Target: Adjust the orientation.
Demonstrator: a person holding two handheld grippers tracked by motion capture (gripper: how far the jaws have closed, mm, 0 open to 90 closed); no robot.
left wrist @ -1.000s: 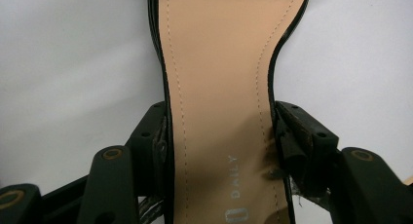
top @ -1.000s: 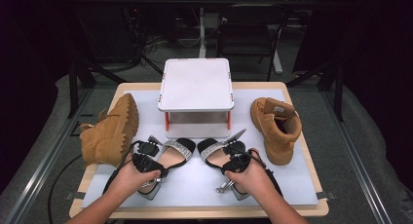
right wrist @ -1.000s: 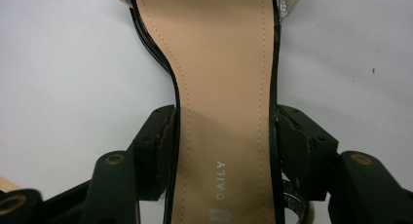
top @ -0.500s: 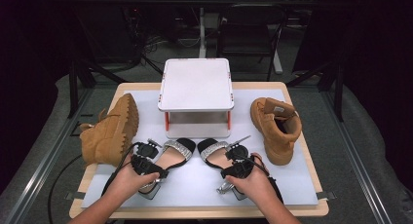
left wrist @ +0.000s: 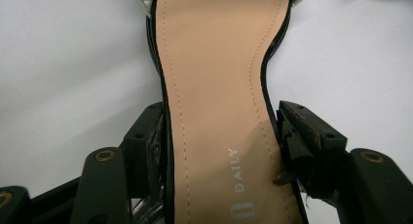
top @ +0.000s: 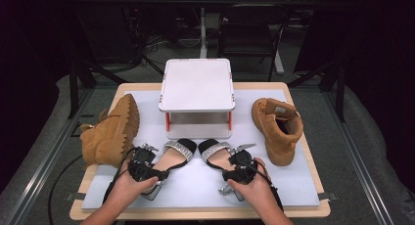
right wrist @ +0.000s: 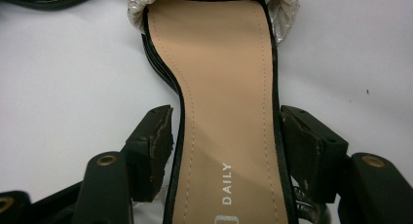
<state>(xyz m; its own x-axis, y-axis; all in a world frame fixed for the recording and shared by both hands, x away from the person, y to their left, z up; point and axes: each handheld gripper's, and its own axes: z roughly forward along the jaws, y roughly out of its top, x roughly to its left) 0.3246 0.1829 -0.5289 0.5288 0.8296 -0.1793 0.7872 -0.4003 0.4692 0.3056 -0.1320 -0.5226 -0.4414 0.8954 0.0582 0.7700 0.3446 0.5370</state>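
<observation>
While both hands rest at the near edge of the table (top: 303,195), each gripper straddles the heel end of one sandal. The left gripper (top: 147,168) sits over the left sandal (top: 169,161), whose silver toe strap points away from it toward the white stand (top: 196,85). In the left gripper view the tan insole of this sandal (left wrist: 219,112) runs up between the two black jaws; the jaws have just been opening and stand apart, the left pad close against the sole edge and the right pad just beside it, without a visible clamp. The right gripper (top: 242,168) sits over the right sandal (top: 218,154). In the right gripper view that sandal (right wrist: 229,112) lies between jaws that stand apart and have just been closing a little, with a narrow gap showing on the left side and the right pad just beside the sole edge. Both sandals lie flat on the white mat, side by side, toes near the stand's front. Ahead of both grippers, the stand occupies the middle of the table. Outboard of the left gripper, a tan boot (top: 110,132) lies tipped on its side, sole facing the stand, near the left hand (top: 129,186). Outboard of the right gripper, a second tan boot (top: 276,127) stands upright, near the right hand (top: 254,191).
</observation>
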